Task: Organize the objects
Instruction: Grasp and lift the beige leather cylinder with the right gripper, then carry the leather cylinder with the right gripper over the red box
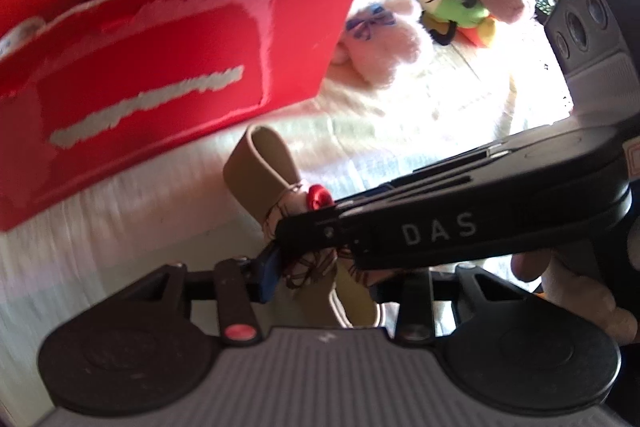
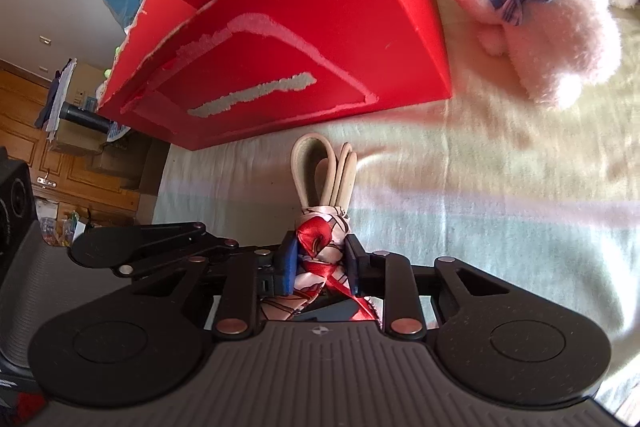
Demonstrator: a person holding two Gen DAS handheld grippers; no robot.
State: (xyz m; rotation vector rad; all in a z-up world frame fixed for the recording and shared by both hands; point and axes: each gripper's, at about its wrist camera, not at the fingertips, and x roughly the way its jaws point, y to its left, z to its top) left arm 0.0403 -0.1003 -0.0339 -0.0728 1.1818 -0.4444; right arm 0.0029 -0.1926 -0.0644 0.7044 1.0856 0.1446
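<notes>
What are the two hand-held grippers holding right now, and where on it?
Both grip one thing: a folded beige strap bundled with a red-patterned scarf. The right hand-held gripper clamps the scarf-wrapped middle; the left hand-held gripper is closed there too, partly hidden.

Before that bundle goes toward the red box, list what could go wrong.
1. The right gripper pinches only the silky scarf wrapped around the beige strap loops; the straps could slide out.
2. The left gripper appears clamped on the same bundle, so pulling apart may loosen the knot.
3. The red box has tall, torn walls; the loops may snag on its rim.
</notes>
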